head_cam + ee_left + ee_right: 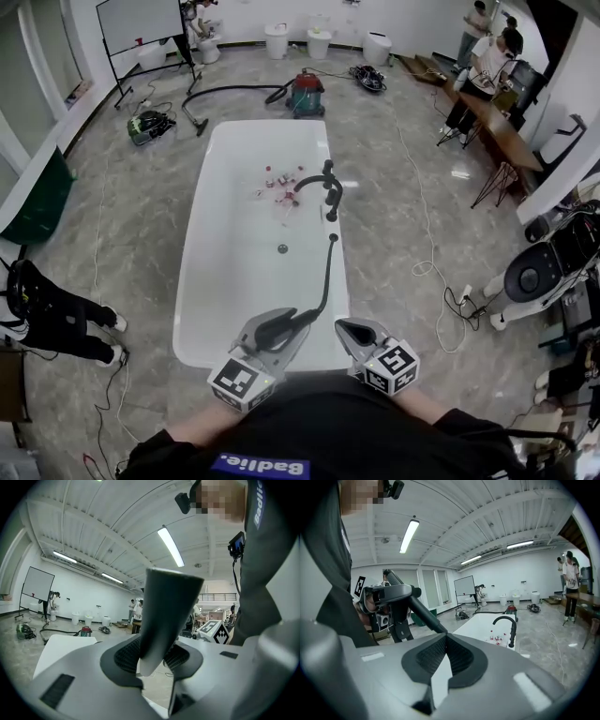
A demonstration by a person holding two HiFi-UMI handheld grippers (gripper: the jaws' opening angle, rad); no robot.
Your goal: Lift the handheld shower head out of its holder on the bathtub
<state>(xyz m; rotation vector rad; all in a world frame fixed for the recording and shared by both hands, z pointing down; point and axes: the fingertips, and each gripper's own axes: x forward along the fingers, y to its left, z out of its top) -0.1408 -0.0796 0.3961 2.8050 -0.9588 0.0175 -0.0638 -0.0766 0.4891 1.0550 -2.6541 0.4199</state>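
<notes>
Now, shower head [298, 319]: black and slim, widening toward one end; in the left gripper view it fills the frame's middle as a dark, smooth cone [166, 606].
Hose [328, 272]: thin and black, running from the bathtub's right rim down the head view to the held piece.
Place: low in the head view, over the near end of the white bathtub [234, 244] and well apart from the black faucet [323, 183] at mid-frame.
Holder: too small to make out on the rim below the faucet.
Cut off: the cone's wide end has a pale, washed-out rim in the left gripper view, so its spray face cannot be read.
Hidden: both hands sit under the marker cubes and the dark sleeves at the bottom of the head view.
Small items [281, 183]: red and white bits on the tub floor beside the faucet, too small to tell apart.
Left gripper [274, 330]: jaws partly apart and clamped on the shower head, whose narrow end sits between the ribbed pads [124, 656].
Right gripper [354, 328]: jaws drawn together at the tips, nothing between them [443, 635]; it sits just right of the left gripper.
</notes>
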